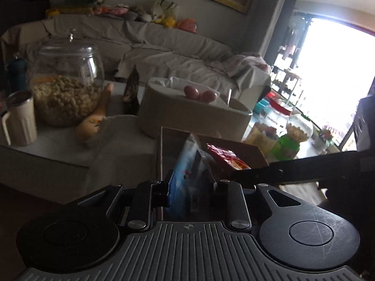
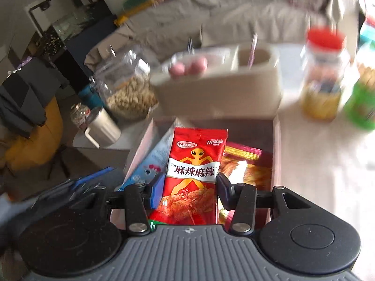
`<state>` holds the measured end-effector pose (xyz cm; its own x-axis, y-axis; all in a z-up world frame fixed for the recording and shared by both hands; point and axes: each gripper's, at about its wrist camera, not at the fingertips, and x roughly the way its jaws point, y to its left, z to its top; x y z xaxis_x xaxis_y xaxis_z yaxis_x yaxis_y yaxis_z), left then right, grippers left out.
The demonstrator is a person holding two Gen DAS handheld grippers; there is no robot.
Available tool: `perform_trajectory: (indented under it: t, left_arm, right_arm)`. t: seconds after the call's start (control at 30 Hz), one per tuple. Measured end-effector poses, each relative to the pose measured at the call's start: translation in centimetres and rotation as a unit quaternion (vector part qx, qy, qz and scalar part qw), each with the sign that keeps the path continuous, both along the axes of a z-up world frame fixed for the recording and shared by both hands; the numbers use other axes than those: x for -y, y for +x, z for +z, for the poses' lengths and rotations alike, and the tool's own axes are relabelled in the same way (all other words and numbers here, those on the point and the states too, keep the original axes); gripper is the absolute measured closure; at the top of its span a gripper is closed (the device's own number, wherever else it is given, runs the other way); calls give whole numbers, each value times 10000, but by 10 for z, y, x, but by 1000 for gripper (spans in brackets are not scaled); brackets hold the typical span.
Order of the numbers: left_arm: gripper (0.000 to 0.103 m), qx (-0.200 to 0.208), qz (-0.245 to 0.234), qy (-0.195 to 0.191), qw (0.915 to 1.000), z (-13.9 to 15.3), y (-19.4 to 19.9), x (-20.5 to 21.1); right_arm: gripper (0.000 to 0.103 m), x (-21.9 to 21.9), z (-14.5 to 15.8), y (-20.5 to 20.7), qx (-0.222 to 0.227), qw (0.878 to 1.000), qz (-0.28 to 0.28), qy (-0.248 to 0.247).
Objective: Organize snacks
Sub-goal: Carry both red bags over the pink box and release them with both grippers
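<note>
My left gripper is shut on a blue snack packet, holding it over an open brown cardboard box. Just right of it a red packet shows, and a black bar crosses in from the right. In the right wrist view my right gripper is shut on a red snack packet with a yellow figure, upright above the same box. An orange-red packet lies inside the box. The blue packet stands at the box's left side.
On the table behind the box stand a beige bin with red round things, a lidded glass jar of nuts, a white mug and a gourd. A red-lidded jar and a green tub stand right.
</note>
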<state>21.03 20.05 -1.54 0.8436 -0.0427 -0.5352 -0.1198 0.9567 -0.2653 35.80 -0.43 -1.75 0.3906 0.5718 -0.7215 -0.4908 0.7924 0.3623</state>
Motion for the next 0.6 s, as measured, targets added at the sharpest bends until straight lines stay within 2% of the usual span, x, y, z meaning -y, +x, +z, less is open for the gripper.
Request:
perform_trajectory:
  t: [0.1, 0.17, 0.3, 0.37, 0.47, 0.6]
  left_arm:
    - [75, -88, 8, 377, 9993, -2, -9, 10]
    - [75, -163, -11, 444, 9989, -2, -13, 12]
    - [75, -275, -7, 440, 9987, -5, -18, 15]
    - [75, -285, -19, 411, 9987, -3, -23, 17]
    - [75, -220, -58, 422, 9989, 2, -31, 25]
    - [75, 78, -91, 468, 9988, 15, -58, 41]
  right_arm:
    - [56, -26, -10, -11, 768, 9941, 64, -765]
    - [55, -29, -13, -15, 980, 9911, 79, -898]
    - [52, -15, -10, -16, 940, 9926, 149, -752]
    - [43, -6, -3, -17, 914, 9940, 178, -581]
    - [38, 4, 12, -32, 1118, 9928, 201, -373]
    - [32, 32, 39, -75, 1537, 9881, 61, -83]
